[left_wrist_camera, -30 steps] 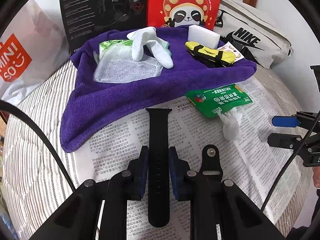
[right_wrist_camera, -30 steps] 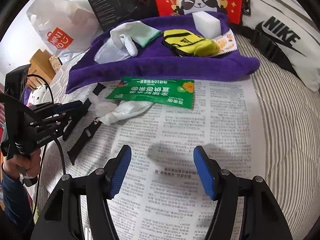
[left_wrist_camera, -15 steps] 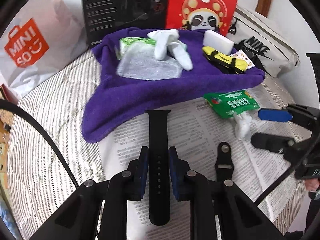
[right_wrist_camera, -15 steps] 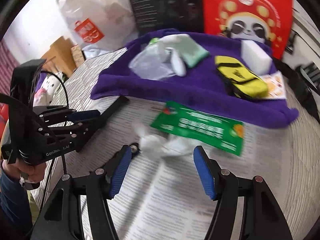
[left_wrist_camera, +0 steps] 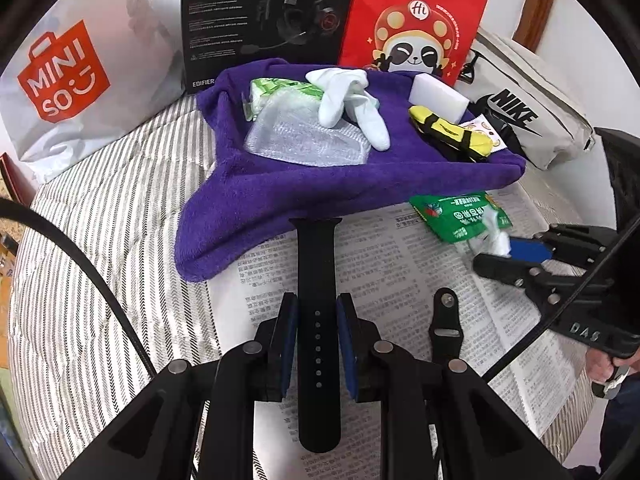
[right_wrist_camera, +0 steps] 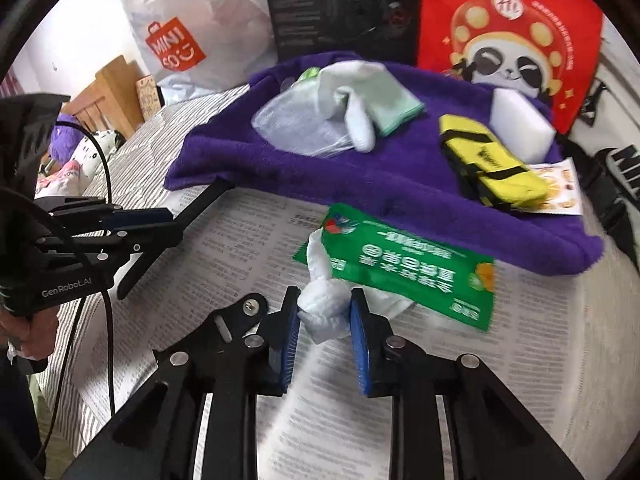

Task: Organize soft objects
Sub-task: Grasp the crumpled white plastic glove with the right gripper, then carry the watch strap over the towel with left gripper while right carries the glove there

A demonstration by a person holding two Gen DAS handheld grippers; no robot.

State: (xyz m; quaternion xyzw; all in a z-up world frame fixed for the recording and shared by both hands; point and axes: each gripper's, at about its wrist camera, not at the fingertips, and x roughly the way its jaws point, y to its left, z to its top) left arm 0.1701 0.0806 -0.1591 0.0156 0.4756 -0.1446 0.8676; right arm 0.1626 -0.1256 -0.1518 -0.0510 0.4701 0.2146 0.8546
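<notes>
My left gripper (left_wrist_camera: 316, 320) is shut on a long black watch strap (left_wrist_camera: 316, 264), which points toward the purple towel (left_wrist_camera: 280, 196). A shorter strap piece with a buckle (left_wrist_camera: 446, 320) lies on the newspaper beside it. My right gripper (right_wrist_camera: 326, 316) is closing its jaws on a crumpled white cloth (right_wrist_camera: 322, 308), and both blue pads touch it. The cloth sits partly under a green packet (right_wrist_camera: 400, 264) at the towel's (right_wrist_camera: 400, 200) front edge. From the right wrist view the left gripper (right_wrist_camera: 172, 224) and its strap (right_wrist_camera: 204, 204) are at the left.
On the towel lie a white glove (left_wrist_camera: 344, 96), a bubble-wrap pouch (left_wrist_camera: 304, 136), a yellow sock (left_wrist_camera: 452, 136) and a white sponge (left_wrist_camera: 438, 96). Behind stand a Miniso bag (left_wrist_camera: 68, 76), a black box (left_wrist_camera: 260, 12), a red panda bag (left_wrist_camera: 412, 28) and a Nike bag (left_wrist_camera: 524, 112). Newspaper (left_wrist_camera: 400, 264) covers striped bedding.
The right gripper swung left over the newspaper to the white cloth and its jaws narrowed around it. The left gripper kept its hold on the strap and shifted slightly.
</notes>
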